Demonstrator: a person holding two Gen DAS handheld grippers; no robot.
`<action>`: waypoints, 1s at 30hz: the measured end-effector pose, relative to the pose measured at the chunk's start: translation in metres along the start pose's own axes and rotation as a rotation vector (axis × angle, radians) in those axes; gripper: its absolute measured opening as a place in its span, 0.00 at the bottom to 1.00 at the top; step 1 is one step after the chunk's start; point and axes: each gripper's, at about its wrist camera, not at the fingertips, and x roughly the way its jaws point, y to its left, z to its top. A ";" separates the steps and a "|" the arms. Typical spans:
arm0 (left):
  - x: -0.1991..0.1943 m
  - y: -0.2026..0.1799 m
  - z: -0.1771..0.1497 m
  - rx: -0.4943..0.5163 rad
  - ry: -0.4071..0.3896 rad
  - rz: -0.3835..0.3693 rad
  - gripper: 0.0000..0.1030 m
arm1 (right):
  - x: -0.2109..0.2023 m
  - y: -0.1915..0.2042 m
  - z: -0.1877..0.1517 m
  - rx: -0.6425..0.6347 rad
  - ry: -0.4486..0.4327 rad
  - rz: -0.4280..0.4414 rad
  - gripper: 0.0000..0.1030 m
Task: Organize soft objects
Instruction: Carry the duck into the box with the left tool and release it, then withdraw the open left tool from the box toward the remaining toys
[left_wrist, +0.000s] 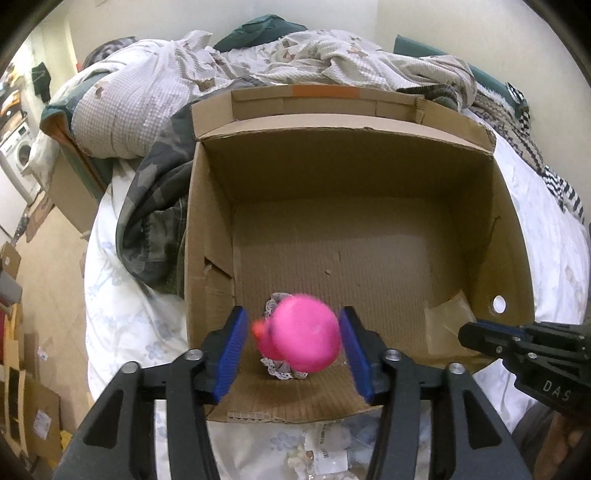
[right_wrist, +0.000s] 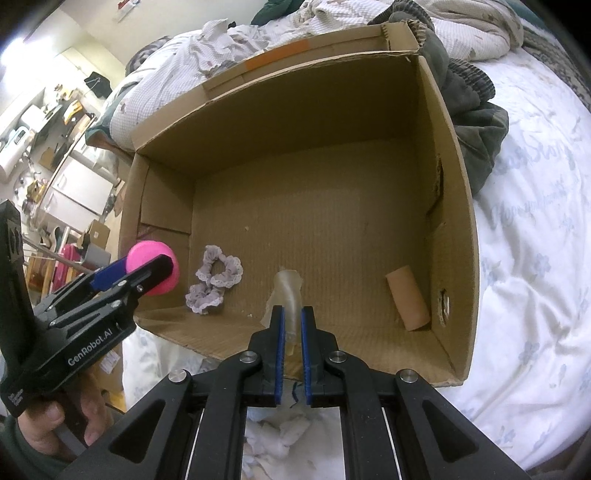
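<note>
Two grippers hovering over near edge of open cardboard box (left_wrist: 343, 177) sitting on bed (right_wrist: 535, 258). Left gripper (left_wrist: 293, 334) jaws standing partly open, pink ball (left_wrist: 304, 334) blurred between blue pads, gaps showing on both sides, pads not pressing it. Ball hanging above lilac scrunchie (right_wrist: 214, 282) lying on box floor near left wall. Right gripper (right_wrist: 291, 325) jaws sitting nearly closed, holding nothing. Cardboard tube (right_wrist: 408, 297) lying by right wall
</note>
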 end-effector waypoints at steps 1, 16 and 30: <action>-0.001 -0.001 0.000 0.007 -0.005 0.007 0.59 | 0.000 0.000 0.000 -0.001 0.000 0.000 0.09; -0.005 -0.005 -0.001 0.028 -0.020 0.014 0.65 | -0.011 -0.004 0.004 0.033 -0.057 0.016 0.56; -0.015 0.001 -0.003 0.009 -0.024 0.023 0.65 | -0.017 0.000 0.004 0.036 -0.101 -0.014 0.71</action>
